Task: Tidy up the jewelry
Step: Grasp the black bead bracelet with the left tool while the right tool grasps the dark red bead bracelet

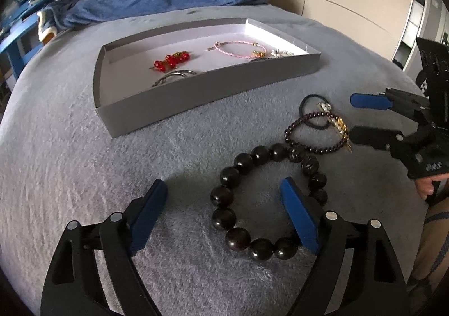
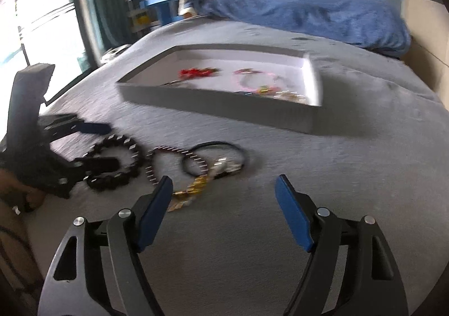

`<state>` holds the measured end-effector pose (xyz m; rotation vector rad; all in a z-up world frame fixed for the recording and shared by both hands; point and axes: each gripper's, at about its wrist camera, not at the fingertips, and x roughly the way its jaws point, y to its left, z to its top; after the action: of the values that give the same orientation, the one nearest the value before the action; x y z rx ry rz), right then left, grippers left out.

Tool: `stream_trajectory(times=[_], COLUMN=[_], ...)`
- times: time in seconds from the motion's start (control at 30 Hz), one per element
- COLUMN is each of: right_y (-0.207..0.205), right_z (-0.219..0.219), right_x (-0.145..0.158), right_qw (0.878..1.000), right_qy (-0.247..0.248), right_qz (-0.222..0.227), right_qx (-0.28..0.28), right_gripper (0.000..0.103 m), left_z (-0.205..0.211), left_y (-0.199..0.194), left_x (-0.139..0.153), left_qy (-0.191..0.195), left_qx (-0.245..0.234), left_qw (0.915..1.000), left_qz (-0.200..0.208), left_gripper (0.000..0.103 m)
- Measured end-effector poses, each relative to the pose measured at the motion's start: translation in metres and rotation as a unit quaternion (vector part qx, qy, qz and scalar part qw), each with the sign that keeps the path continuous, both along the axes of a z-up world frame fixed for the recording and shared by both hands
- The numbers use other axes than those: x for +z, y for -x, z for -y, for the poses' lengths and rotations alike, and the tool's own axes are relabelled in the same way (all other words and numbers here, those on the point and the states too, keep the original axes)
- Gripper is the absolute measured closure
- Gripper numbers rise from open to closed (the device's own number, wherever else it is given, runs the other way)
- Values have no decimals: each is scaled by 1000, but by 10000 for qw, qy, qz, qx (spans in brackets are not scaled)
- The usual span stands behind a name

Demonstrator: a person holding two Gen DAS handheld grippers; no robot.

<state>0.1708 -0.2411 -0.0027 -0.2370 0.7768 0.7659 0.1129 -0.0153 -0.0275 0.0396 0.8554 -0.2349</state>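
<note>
— Where the left gripper [image 1: 224, 184] hangs, which way does the big black bead bracelet [image 1: 266, 203] lie?
— Flat on the grey blanket [image 1: 84, 175], a ring with no clear long axis. One blue finger [image 1: 300, 217] stands over its inside; the other is outside, left of it. The jaws are wide apart and hold nothing.
— And past the fingertips?
— One small dark bead bracelet [image 1: 314, 133] touching the big one, one black hair tie [image 1: 314, 111] overlapping it, and one gold and pearl clip [image 1: 336, 125] across both.
— The right gripper [image 2: 224, 184]?
— Spread open, empty, over bare blanket; the clip lies just beside its left finger [image 2: 157, 209].
— Further out?
— One grey tray [image 1: 213, 97], its long side facing the fingers, holding red beads [image 1: 171, 60], a pink bracelet [image 1: 238, 49] and metal hoops [image 1: 174, 75], whose count I cannot tell. Nothing blocks the way.
</note>
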Motion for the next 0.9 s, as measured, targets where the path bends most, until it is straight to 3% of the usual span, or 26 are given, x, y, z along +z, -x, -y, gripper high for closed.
stream_trajectory(times=[0.13, 0.3, 0.73, 0.87, 0.9], right_y=[-1, -7, -13, -20, -21], right_z=[-11, -5, -9, -23, -28], right_x=[-6, -8, 5, 4, 2], right_qw=[9995, 9986, 9993, 9995, 9994], right_qy=[117, -76, -129, 99, 207], right_qz=[-220, -499, -337, -288, -280], right_qx=[217, 173, 9, 15, 38], right_gripper=[58, 66, 67, 67, 72], left_z=[0, 0, -5, -5, -5], left_y=[1, 0, 4, 3, 4], left_x=[-1, -1, 0, 0, 0], left_qy=[-38, 12, 163, 169, 176], left_qx=[13, 12, -1, -1, -1], left_qw=[10000, 10000, 9999, 9999, 9998], left_qz=[9, -1, -17, -18, -18], left_gripper=[19, 19, 18, 18, 18])
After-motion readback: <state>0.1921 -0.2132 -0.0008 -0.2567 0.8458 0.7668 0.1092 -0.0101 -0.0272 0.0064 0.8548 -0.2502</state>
